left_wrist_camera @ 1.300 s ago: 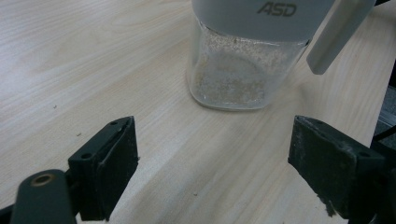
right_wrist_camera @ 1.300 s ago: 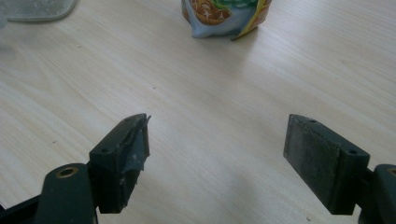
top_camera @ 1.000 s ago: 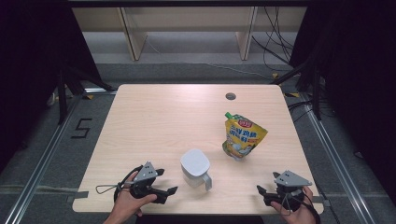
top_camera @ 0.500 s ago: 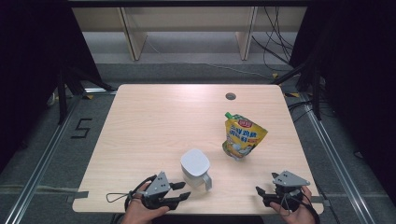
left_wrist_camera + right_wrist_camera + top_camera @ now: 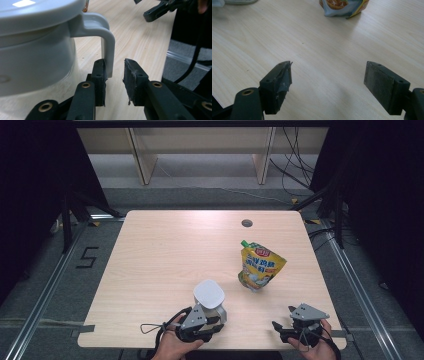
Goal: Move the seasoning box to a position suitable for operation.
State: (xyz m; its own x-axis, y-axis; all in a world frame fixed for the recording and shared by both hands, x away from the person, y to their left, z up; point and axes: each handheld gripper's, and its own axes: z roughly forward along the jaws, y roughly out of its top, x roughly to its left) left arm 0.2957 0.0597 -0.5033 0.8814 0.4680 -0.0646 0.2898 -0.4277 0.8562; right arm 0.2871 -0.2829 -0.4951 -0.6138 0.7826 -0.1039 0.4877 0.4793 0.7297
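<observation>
A white lidded cup (image 5: 208, 295) with a side handle stands near the table's front edge. My left gripper (image 5: 216, 324) is right at it, and its jaws have just been closing. In the left gripper view the handle (image 5: 107, 42) stands between the jaws of the left gripper (image 5: 115, 67). One pad lies against the handle and the other is a gap away. A yellow snack pouch (image 5: 260, 267) stands upright to the right of the cup. My right gripper (image 5: 277, 330) rests at the front right corner, open, with bare wood between the pads of the right gripper (image 5: 328, 75).
The light wooden table (image 5: 165, 250) has a round cable hole (image 5: 246, 223) at the back right. The pouch's bottom (image 5: 343, 6) is ahead of the right jaws. The table's front edge runs close under both hands. Wooden shelving stands behind the table.
My left gripper has slid right along the front edge to the cup, and its jaws have narrowed around the handle. The right gripper, the cup and the pouch have stayed put.
</observation>
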